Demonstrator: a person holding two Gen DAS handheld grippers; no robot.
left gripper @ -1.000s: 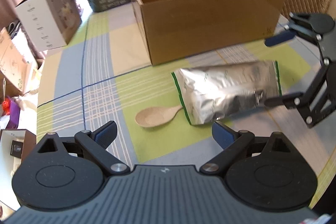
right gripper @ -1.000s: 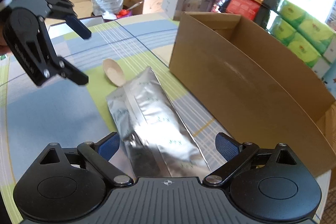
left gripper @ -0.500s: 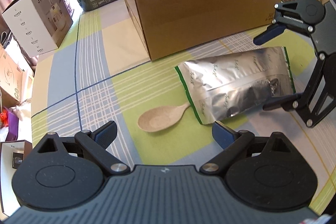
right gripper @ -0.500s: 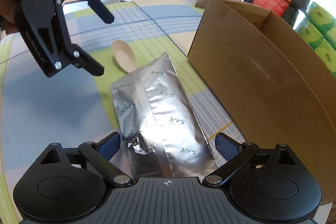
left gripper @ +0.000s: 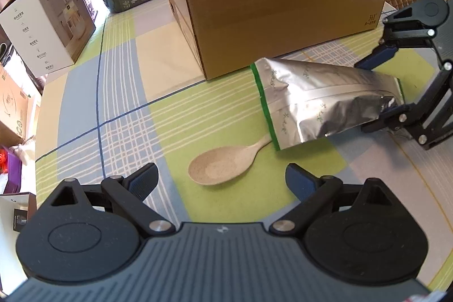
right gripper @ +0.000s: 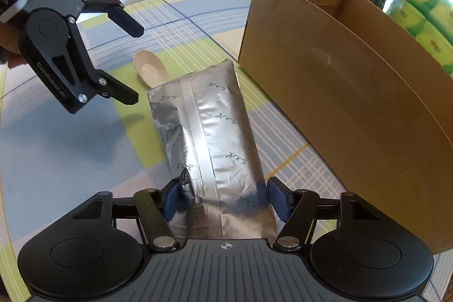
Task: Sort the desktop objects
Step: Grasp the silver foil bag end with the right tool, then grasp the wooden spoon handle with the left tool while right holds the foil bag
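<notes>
- The table [left gripper: 119, 92] under its checked cloth is carrying everything, and the cardboard box [left gripper: 283, 16] is standing open-topped toward the far side, looking empty as far as its inside is showing.
- The foil pouch [right gripper: 209, 137] is lying flat just in front of the box, its green-edged end overlapping the handle of the spoon [left gripper: 223, 163].
- The right gripper [right gripper: 223, 200] is straddling the pouch's near end, one pad denting the foil while the other is sitting right at the opposite edge; I am reading this as closing on the pouch, though a firm clamp is not certain.
- The left gripper [left gripper: 220, 180] is hovering spread wide and empty just short of the spoon's bowl.
- The pouch is looking light, soft and crinkly, with a slick skin likely to slide; taking it across the filled body near the end, not on the thin seal, should be holding best.
- The spoon is looking stiff and light but lying flat, so the thicker bowl edge is seeming the easier place to pinch.
- Compared with a second ago, the right fingers have narrowed from fully spread to pressing on the pouch, and the left gripper has drawn nearer the spoon.
</notes>
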